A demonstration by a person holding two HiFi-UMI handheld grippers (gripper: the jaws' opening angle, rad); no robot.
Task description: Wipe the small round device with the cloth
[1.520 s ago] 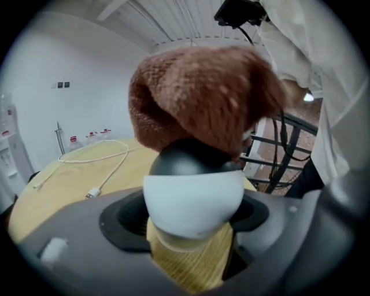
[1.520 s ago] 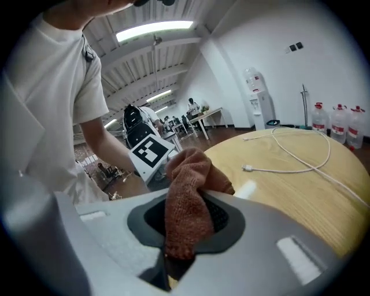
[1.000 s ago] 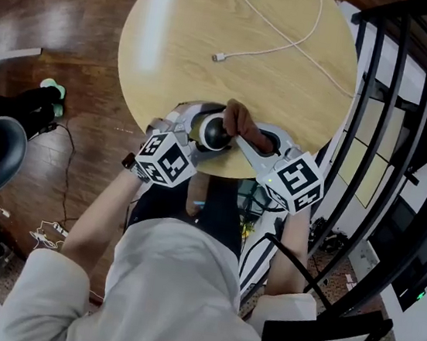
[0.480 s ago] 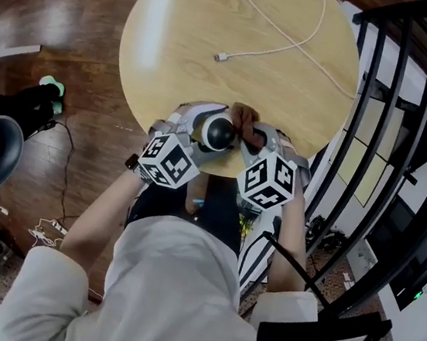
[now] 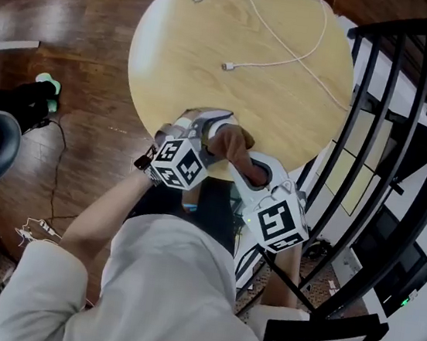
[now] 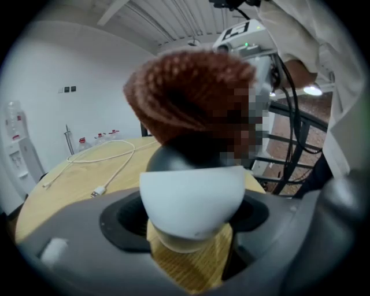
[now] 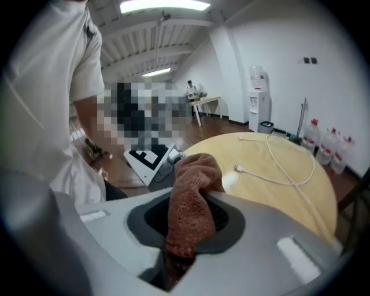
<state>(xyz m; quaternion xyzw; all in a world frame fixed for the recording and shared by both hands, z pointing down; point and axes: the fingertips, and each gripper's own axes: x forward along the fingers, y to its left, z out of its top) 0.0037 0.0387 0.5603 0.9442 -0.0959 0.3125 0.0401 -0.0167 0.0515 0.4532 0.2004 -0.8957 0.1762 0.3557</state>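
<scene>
- The left gripper (image 5: 212, 131) is closed around the device (image 6: 191, 199). The white lower half of the ball sits snug between the jaws.
- The device is at the near edge of the table (image 5: 214, 49). I cannot tell if it rests on the wood or is held just above it.
- The right gripper (image 5: 246, 162) is pinched tight on the cloth (image 6: 191, 95). A fold of it sticks out past the jaws.
- The cloth lies on the dark top of the device, so the wiping looks to be going on now.
- To wipe well, I think the left gripper should keep the ball very still and not let it roll.
- The right one should rub softly, round and round, and reach the sides too.
- It should not push hard, because the ball is near the edge and could slip off.
- The cable (image 5: 291, 51) lies well apart on the far side, so it is not in the way.
- Half a second ago the dark top of the ball showed from above and the cloth was just beside it.
- Now the cloth covers the top, and the head view cannot see the ball.
- The right gripper has swung round, so its marker cube sits lower and further right.
- The left gripper has kept its hold on the ball.
</scene>
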